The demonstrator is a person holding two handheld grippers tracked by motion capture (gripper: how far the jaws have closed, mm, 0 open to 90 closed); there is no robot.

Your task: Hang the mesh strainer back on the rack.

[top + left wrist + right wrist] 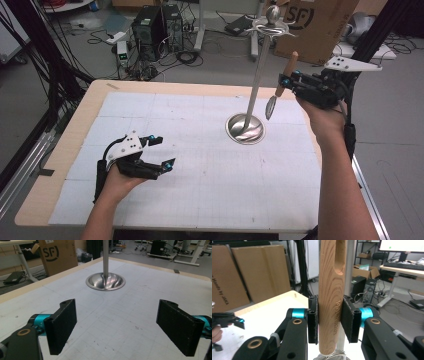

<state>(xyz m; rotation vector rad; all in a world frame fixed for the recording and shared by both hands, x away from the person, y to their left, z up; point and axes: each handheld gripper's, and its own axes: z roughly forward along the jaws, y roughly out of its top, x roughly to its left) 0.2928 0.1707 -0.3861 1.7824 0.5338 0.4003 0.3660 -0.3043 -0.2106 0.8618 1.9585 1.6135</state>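
A tall metal stand rises from a round base (245, 128) (105, 281) on the white mat, with hooks and a ball at its top (272, 25). My right gripper (286, 80) (329, 320) is raised to the right of the pole and shut on the wooden handle (289, 67) (331, 290) of a utensil. The handle stands nearly upright, and its small metal end (270, 106) hangs down beside the pole. My left gripper (165, 151) (117, 325) rests low at the front left of the mat, open, with nothing between its pads (62, 322).
A cardboard box (315, 25) (58, 255) and computer towers (157, 25) stand on the floor beyond the table's far edge. Black frame posts (372, 30) rise at the right. The wooden table edge (80, 115) borders the mat (200, 165).
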